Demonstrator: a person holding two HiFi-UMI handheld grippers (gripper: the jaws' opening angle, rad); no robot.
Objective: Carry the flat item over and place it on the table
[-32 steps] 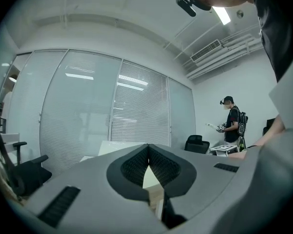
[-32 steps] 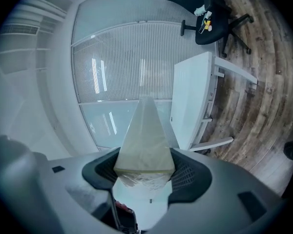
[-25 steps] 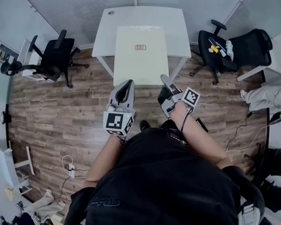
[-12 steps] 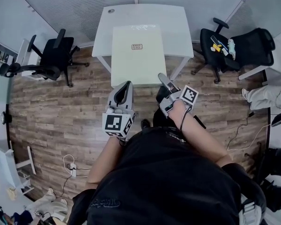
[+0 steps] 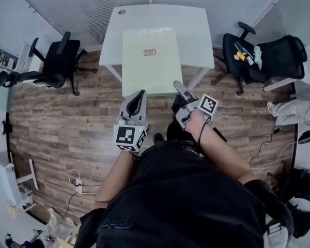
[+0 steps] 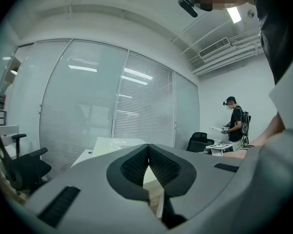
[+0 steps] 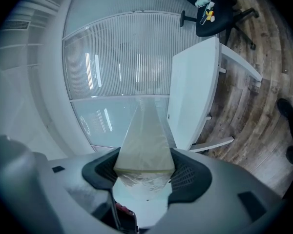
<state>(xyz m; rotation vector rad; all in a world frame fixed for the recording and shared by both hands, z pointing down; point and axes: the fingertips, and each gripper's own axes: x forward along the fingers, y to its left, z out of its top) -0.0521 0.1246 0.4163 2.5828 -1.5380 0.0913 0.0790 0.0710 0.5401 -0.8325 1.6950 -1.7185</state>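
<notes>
The white table (image 5: 194,30) stands on the wood floor (image 5: 67,118). A small round fitting (image 5: 122,12) sits at its far left corner. On the floor, a black chair (image 5: 57,66) stands off the table's left edge, another (image 5: 237,50) off its right, and cables (image 5: 75,182) lie nearer.

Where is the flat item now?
The flat item is top centre in the head view, its near edge between the fingers of the right gripper, its far part overlapping the white table.
</notes>
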